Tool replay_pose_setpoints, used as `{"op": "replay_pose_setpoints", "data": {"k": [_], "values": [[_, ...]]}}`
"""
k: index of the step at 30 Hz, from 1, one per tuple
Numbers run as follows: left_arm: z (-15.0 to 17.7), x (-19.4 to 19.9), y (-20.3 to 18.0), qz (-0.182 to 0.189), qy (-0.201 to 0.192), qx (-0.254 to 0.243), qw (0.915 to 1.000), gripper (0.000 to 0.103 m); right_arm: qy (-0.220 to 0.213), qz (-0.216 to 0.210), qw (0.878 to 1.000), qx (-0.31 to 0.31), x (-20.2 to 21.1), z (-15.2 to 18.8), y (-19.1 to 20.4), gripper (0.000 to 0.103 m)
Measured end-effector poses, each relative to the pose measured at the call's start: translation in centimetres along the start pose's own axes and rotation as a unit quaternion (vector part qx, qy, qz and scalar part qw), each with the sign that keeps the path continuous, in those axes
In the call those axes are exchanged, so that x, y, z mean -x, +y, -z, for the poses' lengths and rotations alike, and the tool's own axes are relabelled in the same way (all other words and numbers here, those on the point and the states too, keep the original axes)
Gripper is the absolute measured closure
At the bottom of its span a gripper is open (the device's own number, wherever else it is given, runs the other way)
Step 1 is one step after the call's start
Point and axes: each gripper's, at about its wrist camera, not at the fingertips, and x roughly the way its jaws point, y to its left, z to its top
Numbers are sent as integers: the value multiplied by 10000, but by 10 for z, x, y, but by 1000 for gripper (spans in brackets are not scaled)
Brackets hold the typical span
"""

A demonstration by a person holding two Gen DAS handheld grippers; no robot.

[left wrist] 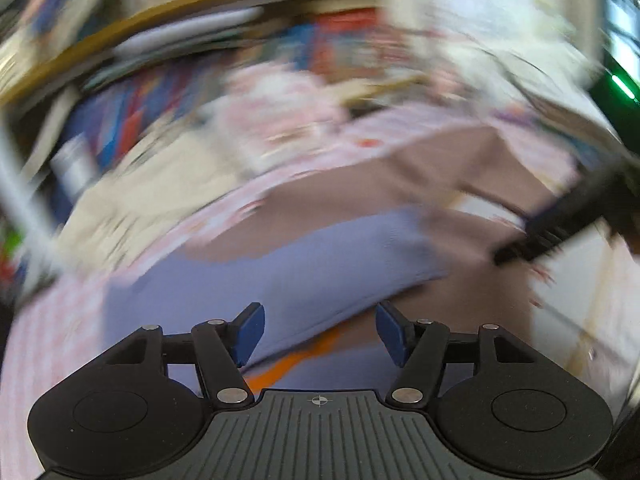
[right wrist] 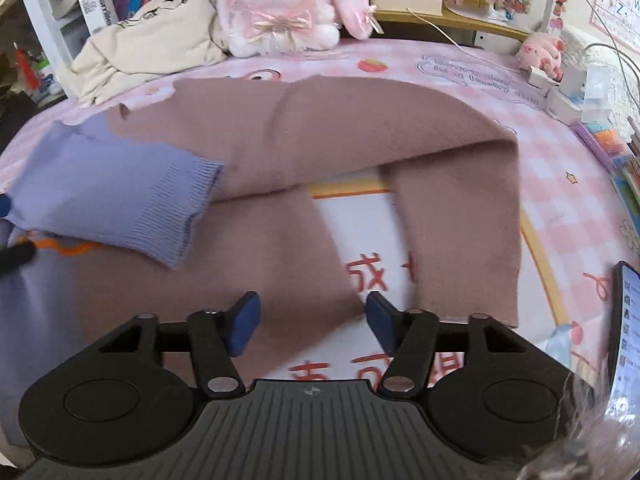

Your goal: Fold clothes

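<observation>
A knit sweater with a dusty-pink body (right wrist: 340,132) and lavender sleeves lies spread on a pink checked table cover (right wrist: 560,168). One lavender sleeve (right wrist: 120,196) with a ribbed cuff is folded across the body, and a pink part (right wrist: 460,224) hangs toward me. My right gripper (right wrist: 312,322) is open and empty just above the sweater's near edge. In the blurred left wrist view my left gripper (left wrist: 318,330) is open and empty over the lavender sleeve (left wrist: 280,264). The right gripper's dark finger (left wrist: 532,240) shows at the right there.
A white and pink plush rabbit (right wrist: 280,4) and a cream bag (right wrist: 148,40) sit at the table's back. Books fill the shelf behind. A small pink toy (right wrist: 544,50), boxes and cables are at the back right. A phone (right wrist: 628,320) stands at the right edge.
</observation>
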Motion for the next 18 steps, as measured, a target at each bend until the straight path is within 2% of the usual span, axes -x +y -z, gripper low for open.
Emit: {"op": "replay_pose_setpoints", "data": {"k": [3,7,11,15,16,17,18], "values": [[-5,-16,-27,75,38,-597,9982,40,-9,13,10000,-26,0,-2,0,57],[-6,-30,-43,-84,174,-973,9951,40,-29,-11,10000,-15,1,-2,1,61],[-4,-47,-55,-287,470,-1309,9899,40,-18,-41,10000,86,0,-4,4,64],[-5,-55,-67,-528,383,-1697,9833,41,0,-220,9995,222,0,-5,5,78],[-5,-56,-70,-582,345,-1764,9820,44,6,-270,9993,257,0,-4,5,84],[-7,-58,-71,-607,342,-1749,9821,64,18,-300,9991,314,1,-5,6,87],[-8,-60,-68,-594,385,-1635,9840,75,32,-328,9988,374,1,-5,7,91]]}}
